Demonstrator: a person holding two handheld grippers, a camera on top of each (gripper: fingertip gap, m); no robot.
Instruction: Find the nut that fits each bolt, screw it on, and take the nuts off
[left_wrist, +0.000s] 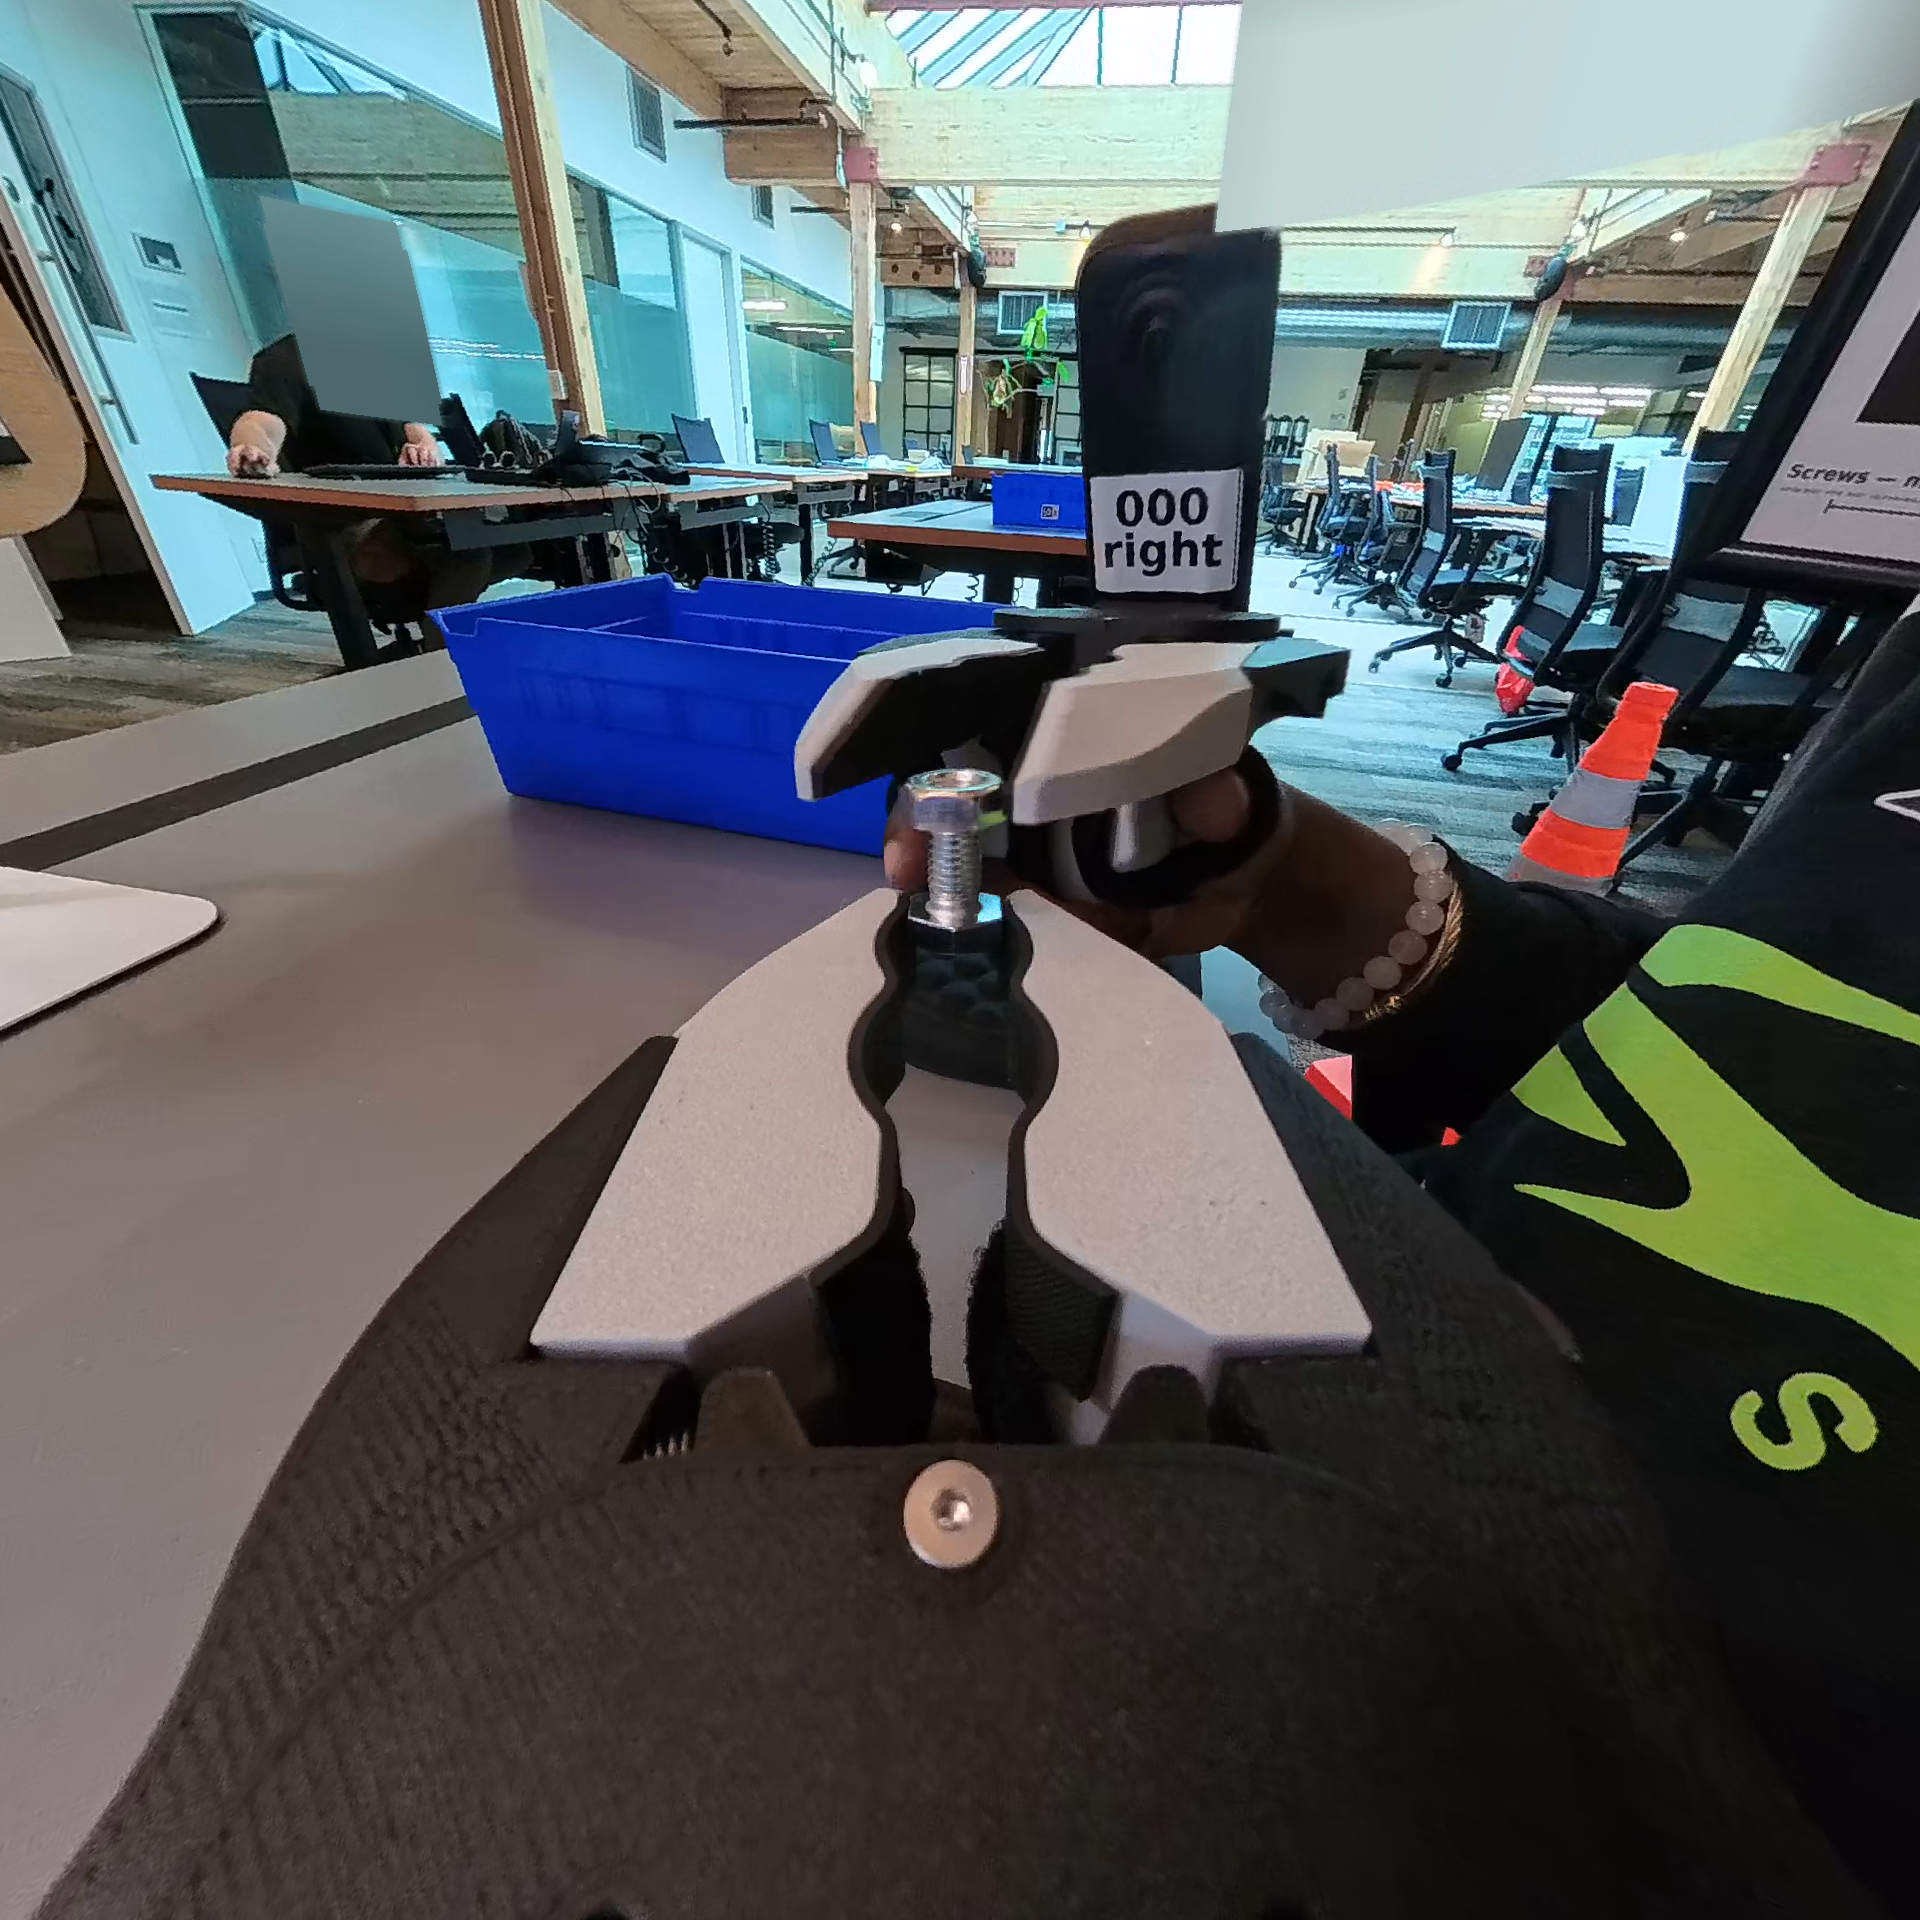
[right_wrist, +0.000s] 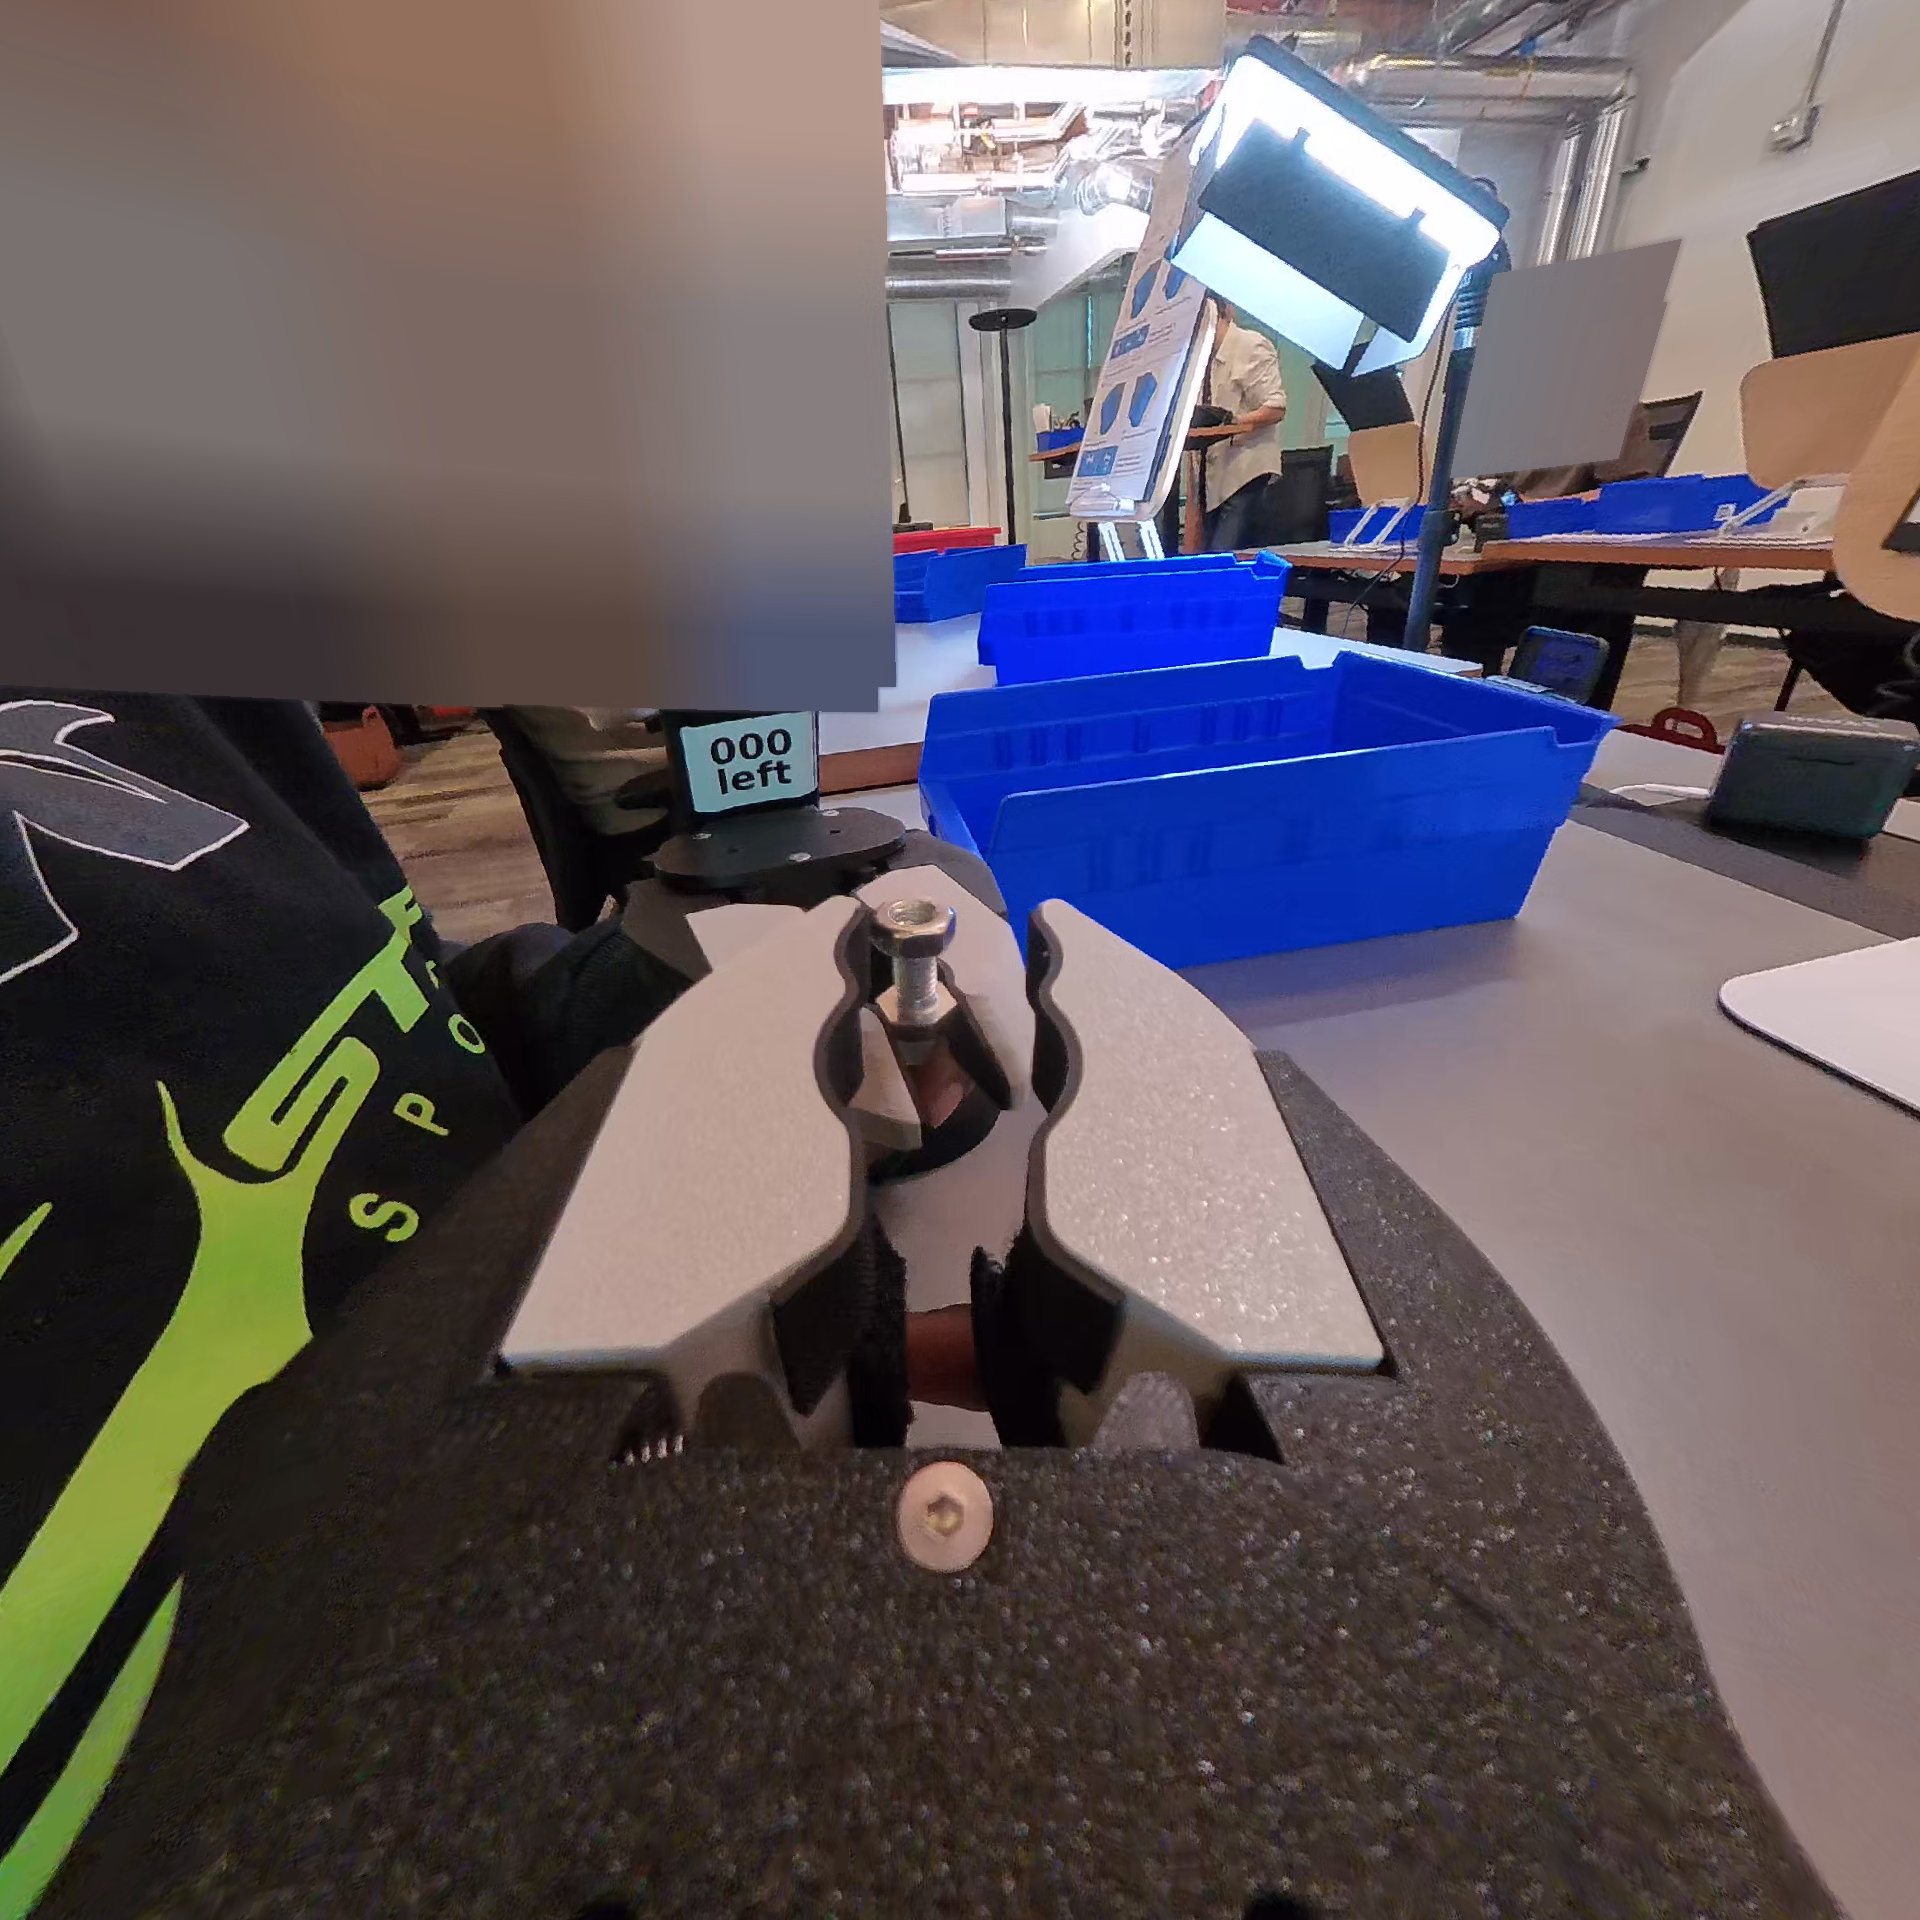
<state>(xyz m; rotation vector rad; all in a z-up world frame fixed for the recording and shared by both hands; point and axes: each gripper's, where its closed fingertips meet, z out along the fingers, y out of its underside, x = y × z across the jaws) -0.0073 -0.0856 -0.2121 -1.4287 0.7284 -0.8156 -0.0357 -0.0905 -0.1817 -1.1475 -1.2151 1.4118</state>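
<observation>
Pinching nut (left_wrist: 954, 912) in left gripper (left_wrist: 956, 920), right gripper (right_wrist: 940, 935) clasping bolt (left_wrist: 951, 836), blue bin (left_wrist: 665, 696) behind.

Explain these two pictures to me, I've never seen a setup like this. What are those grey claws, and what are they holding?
There is no robot here: a person holds a two-finger gripper in each hand, and a camera on each looks along its fingers. One picture is taken from the left gripper, the other from the right gripper. The left one is shut on a nut threaded on an upright silver bolt. The right one sits around the bolt's head, but I cannot tell whether it clamps it. A blue bin stands on the grey table.
</observation>
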